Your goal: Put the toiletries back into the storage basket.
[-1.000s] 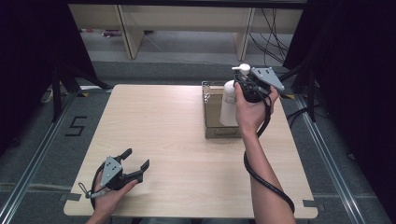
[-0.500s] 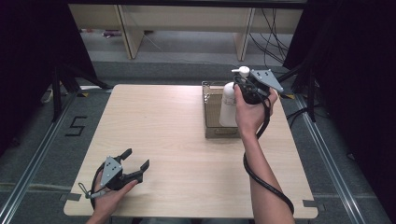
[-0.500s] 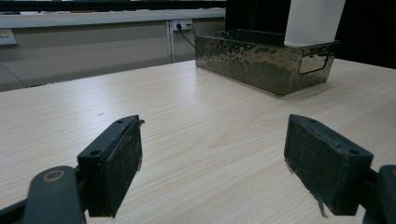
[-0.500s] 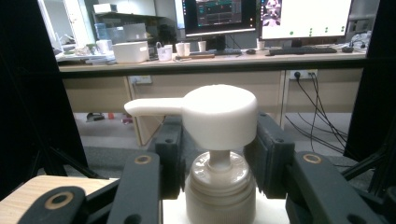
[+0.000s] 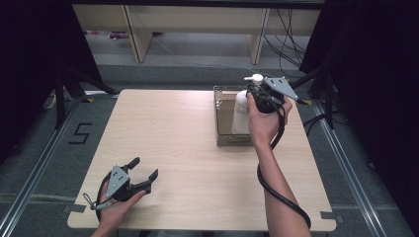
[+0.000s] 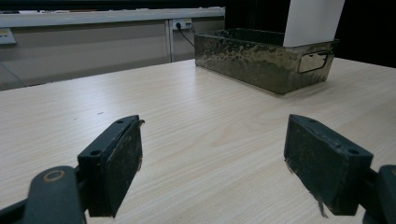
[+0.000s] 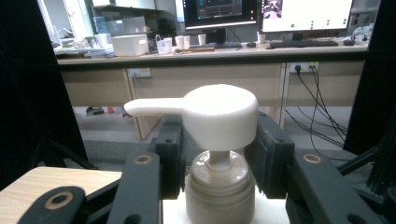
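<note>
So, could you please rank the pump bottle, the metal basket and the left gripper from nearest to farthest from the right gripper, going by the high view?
1. Pump bottle: clamped in the right gripper.
2. Metal basket: just below it.
3. Left gripper: near-left table corner.

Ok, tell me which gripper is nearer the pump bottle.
Right. The right gripper is clamped on the pump bottle at its neck, over the metal tray; the left gripper sits open across the table.
</note>
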A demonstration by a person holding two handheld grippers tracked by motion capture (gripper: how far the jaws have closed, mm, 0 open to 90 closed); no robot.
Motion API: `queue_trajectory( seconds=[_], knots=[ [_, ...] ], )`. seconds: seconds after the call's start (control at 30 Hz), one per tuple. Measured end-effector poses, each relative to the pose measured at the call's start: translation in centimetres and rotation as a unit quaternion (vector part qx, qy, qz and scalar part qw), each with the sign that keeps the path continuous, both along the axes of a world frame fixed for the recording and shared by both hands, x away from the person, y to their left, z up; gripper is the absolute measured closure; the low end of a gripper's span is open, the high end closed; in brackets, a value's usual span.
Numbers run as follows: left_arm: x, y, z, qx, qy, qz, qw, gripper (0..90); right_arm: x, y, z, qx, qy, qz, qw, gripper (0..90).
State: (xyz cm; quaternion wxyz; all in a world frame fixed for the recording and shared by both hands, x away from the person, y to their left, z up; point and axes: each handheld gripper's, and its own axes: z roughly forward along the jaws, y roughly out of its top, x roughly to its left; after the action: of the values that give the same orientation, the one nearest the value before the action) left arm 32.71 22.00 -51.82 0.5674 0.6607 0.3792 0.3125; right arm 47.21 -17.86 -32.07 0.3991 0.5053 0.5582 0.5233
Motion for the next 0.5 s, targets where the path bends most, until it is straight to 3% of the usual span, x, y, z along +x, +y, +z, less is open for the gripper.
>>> queue_trajectory(
  seconds=[0.5],
  knots=[
    [-0.01,-0.01,-0.04,0.0,0.001,-0.001,1.0,18.7,0.04,-0.18,-0.91,0.002,0.007,0.0,1.0,60.6]
  ],
)
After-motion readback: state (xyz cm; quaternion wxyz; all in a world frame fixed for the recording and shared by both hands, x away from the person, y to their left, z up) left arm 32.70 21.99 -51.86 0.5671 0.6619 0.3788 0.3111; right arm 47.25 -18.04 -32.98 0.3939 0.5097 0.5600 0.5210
